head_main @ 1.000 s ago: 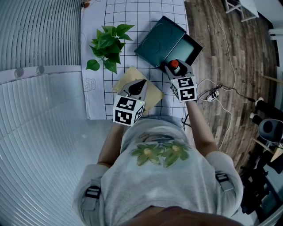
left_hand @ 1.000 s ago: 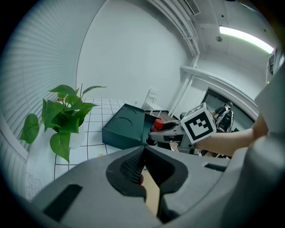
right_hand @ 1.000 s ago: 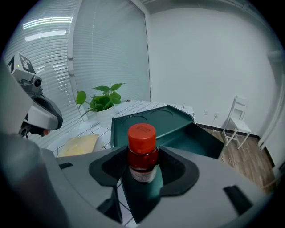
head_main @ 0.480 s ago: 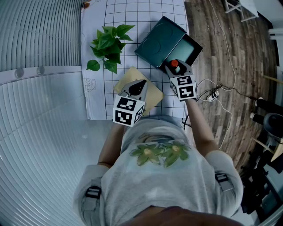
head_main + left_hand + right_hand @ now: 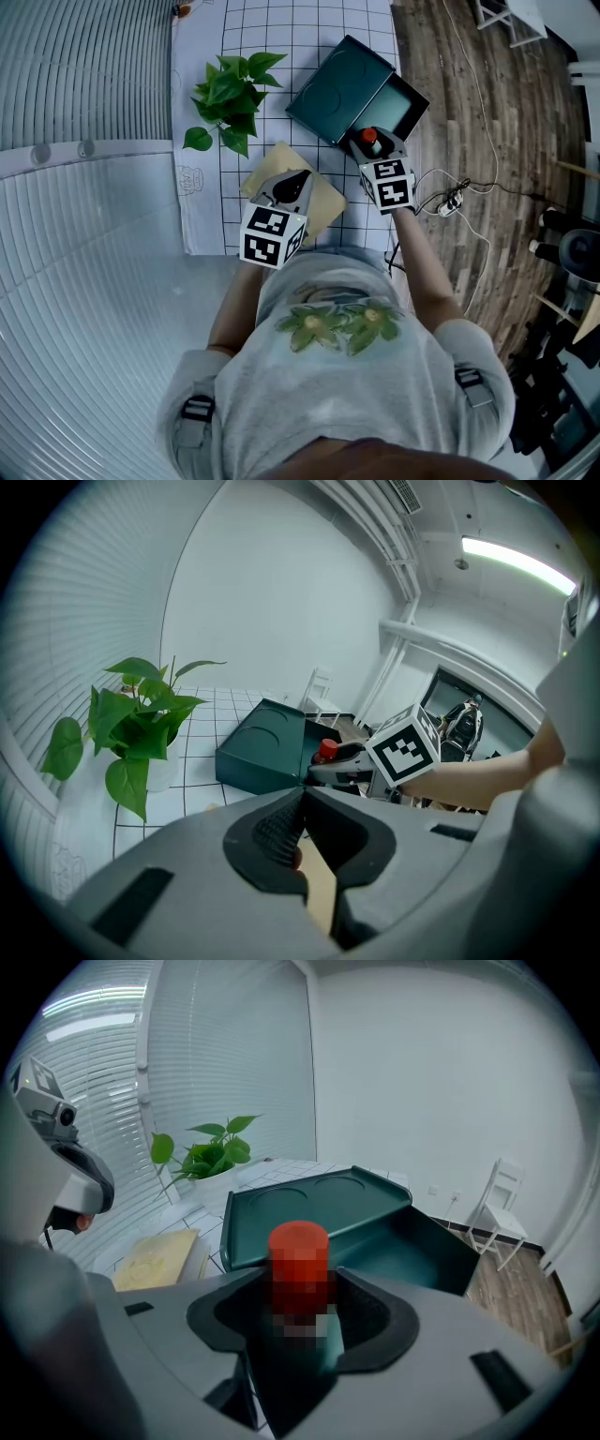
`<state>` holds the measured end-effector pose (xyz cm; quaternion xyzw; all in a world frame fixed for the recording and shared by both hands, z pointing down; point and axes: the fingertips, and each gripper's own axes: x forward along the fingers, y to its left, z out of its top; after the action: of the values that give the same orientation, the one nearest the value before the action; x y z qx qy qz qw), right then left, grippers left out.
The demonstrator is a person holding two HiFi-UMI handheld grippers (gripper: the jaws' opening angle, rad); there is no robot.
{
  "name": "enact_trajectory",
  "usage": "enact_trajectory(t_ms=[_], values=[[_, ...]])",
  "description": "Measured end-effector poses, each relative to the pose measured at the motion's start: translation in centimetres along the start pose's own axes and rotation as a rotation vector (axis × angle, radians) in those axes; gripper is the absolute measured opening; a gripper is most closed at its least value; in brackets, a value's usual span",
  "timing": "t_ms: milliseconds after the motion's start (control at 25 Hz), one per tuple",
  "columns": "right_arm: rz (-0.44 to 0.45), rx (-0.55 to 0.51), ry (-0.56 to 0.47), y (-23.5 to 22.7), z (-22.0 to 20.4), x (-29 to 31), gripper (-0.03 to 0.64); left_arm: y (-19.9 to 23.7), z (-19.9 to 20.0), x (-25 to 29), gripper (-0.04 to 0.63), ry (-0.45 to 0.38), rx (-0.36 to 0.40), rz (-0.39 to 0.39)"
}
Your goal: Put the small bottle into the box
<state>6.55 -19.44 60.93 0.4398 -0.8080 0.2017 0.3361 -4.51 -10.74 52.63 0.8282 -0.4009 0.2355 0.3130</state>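
The small bottle (image 5: pixel 299 1258) has a red cap and stands upright between the jaws of my right gripper (image 5: pixel 300 1288), which is shut on it. In the head view the bottle (image 5: pixel 369 138) hangs at the near edge of the open dark green box (image 5: pixel 401 105). The box's lid (image 5: pixel 337 86) lies folded back to the left. My left gripper (image 5: pixel 296 176) hovers over a tan board (image 5: pixel 323 202), its jaws shut with nothing held. From the left gripper view (image 5: pixel 302 797) the bottle (image 5: pixel 325 751) shows beside the box (image 5: pixel 258 752).
A potted green plant (image 5: pixel 230 92) stands on the white gridded mat (image 5: pixel 281 28), left of the box. Wooden floor with white cables (image 5: pixel 459 197) lies to the right. Ribbed grey blinds (image 5: pixel 84 281) fill the left side. A white chair (image 5: pixel 502 1199) stands behind the box.
My right gripper with the bottle has shifted very slightly toward the box. The left gripper has not moved.
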Motion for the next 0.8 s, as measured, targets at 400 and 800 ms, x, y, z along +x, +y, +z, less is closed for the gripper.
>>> enact_trajectory(t_ms=[400,800], values=[[-0.002,-0.028,0.054,0.28,-0.39,0.48,0.218,-0.02,0.0,-0.04,0.008,-0.001,0.003,0.0],[-0.002,-0.037,0.109,0.38,-0.79,0.93,0.219,-0.05,0.06,-0.11,0.008,-0.004,0.004,0.002]])
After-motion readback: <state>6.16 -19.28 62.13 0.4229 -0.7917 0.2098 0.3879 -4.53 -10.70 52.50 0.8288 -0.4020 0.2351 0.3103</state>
